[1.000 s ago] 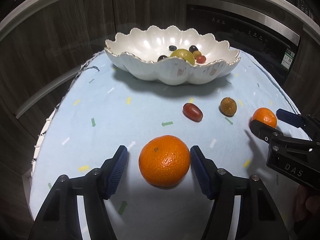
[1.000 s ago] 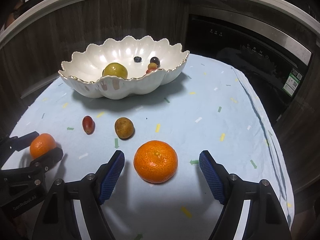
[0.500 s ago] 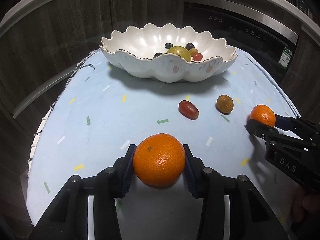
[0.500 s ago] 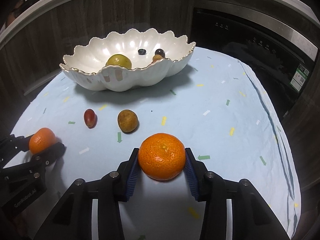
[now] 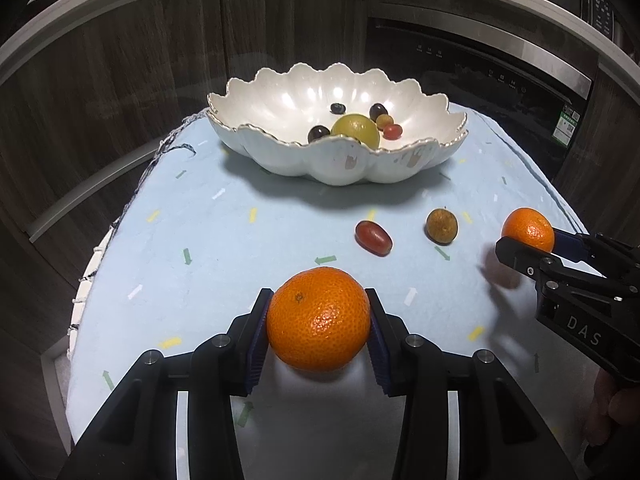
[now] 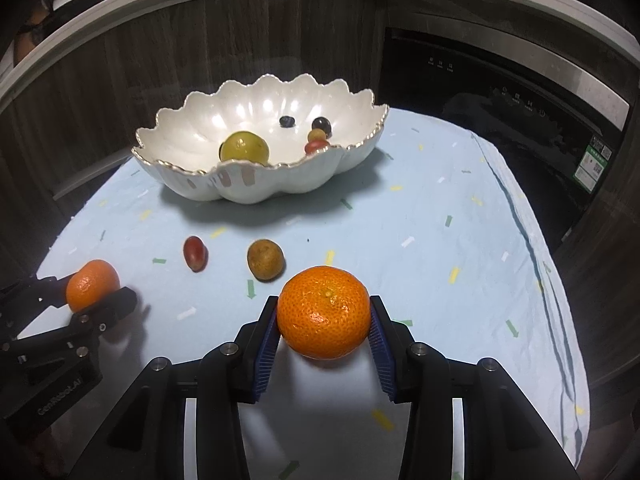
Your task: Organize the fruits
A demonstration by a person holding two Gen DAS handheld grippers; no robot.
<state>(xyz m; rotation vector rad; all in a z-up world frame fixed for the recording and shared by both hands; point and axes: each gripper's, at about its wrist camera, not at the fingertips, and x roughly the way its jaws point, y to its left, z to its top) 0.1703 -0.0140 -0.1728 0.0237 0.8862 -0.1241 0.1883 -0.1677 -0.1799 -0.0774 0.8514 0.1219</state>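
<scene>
My left gripper [image 5: 318, 332] is shut on a tangerine [image 5: 318, 318], its blue pads pressed against both sides. My right gripper [image 6: 324, 334] is shut on a second tangerine [image 6: 323, 312] in the same way. Each gripper shows in the other's view: the right one [image 5: 532, 246] at the right edge, the left one [image 6: 94, 294] at the left edge. Both fruits cast shadows on the cloth below them. A white scalloped bowl [image 5: 280, 160] [image 6: 192, 184] stands at the back with a yellow-green fruit [image 5: 356, 130] and several small dark and red fruits. A red grape-like fruit [image 5: 373, 237] and a brown round fruit [image 5: 441, 226] lie between bowl and grippers.
A light blue cloth [image 5: 208, 248] with small coloured marks covers the table. Dark wood cabinet fronts [image 5: 120, 64] and a black oven [image 5: 480, 68] stand behind. The table edge drops off at left and right. A person's fingers [image 5: 612, 412] show at the right.
Both grippers went from open around their tangerines to shut on them. Both tangerines now sit a little higher in view, with the bowl lower in the picture.
</scene>
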